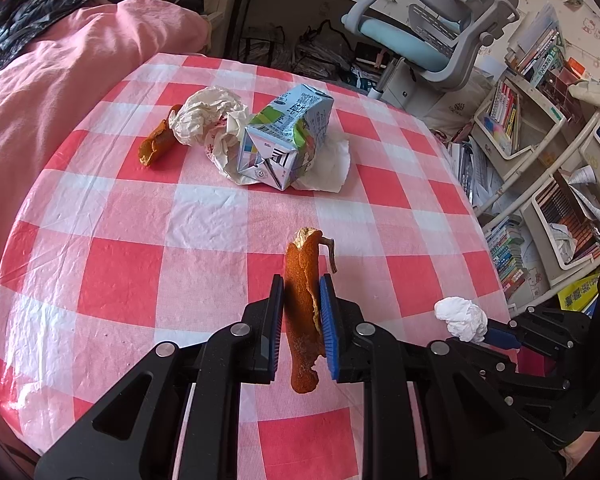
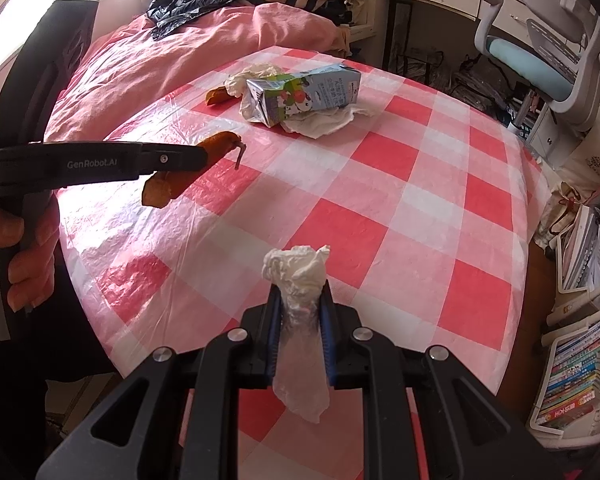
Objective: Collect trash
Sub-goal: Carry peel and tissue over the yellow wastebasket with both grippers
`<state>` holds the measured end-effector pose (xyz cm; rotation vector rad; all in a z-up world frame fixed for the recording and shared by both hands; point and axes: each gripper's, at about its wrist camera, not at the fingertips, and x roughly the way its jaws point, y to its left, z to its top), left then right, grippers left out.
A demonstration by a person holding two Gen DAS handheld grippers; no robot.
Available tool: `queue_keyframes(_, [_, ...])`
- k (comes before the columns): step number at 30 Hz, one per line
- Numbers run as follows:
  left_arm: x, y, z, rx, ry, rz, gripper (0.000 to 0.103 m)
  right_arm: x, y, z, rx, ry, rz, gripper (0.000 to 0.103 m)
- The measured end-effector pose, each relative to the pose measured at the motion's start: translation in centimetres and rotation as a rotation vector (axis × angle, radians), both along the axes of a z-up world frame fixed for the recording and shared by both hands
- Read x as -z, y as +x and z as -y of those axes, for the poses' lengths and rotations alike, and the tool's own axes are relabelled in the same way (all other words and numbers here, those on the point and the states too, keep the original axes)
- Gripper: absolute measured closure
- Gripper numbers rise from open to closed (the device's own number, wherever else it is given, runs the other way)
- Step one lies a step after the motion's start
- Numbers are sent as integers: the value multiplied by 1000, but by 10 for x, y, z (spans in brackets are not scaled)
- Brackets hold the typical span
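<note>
The left hand-held gripper (image 1: 302, 296) is pinching a long orange peel (image 1: 302, 320) between its 2 blue pads, and the peel stands nearly upright, with a dry stem hooked off its top end. The right wrist view shows the same peel (image 2: 220, 144) sticking out past the fingertips and hanging below them, lifted off the checked worktop (image 2: 420, 220).

The right hand-held gripper (image 2: 299, 292) is clamped on a crumpled white tissue wad (image 2: 298, 268), whose puffed head pokes out ahead of the pads while a thinner tail droops behind them. From the left wrist camera that wad (image 1: 462, 318) sits at about 4 o'clock, held above the edge of the worktop (image 1: 180, 248).

At 12 o'clock on the far side of the worktop lies the remaining trash: a flattened milk carton (image 1: 288, 136) on its side, resting on a spread white napkin (image 1: 328, 164). A crumpled paper wrapper (image 1: 208, 116) is pressed against the carton at its 10 o'clock side. A second, shorter orange peel (image 1: 156, 144) lies touching the wrapper's outer edge (its far tip is tucked behind the paper).

A pink quilt (image 1: 40, 92) borders the worktop at 9 o'clock, and a grey and blue desk chair (image 1: 432, 32) stands beyond it at 1 o'clock.
</note>
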<state>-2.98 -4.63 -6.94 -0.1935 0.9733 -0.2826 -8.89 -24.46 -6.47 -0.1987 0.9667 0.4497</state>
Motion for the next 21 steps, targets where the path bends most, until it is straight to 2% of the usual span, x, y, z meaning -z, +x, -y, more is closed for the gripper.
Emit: queue_keyframes(21, [0,0,0,-1,-1,-1,86,2,-2,-4,-14,-15,0,84])
